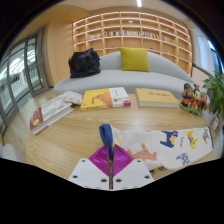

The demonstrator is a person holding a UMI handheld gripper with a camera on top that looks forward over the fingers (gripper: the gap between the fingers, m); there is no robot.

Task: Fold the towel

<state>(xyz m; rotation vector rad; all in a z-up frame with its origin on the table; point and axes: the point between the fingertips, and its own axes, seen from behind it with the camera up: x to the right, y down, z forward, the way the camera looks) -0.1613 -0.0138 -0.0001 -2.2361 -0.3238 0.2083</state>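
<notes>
Looking down the gripper (110,172), its fingers seem pressed together with the pink pads meeting and a blue bit (105,134) sticking up just ahead of them, though I can't tell if that's a pinched towel corner. The towel (165,143) lies flat on the wooden table (70,130), spreading right of the fingertips. It looks thin, soft and floppy, so I'd grab a corner or the near edge; there's bare table left of the towel, while books (106,97) and toys (190,98) sit well beyond it.

Soft cloth towel (165,143), smooth wooden table (70,135)
</notes>
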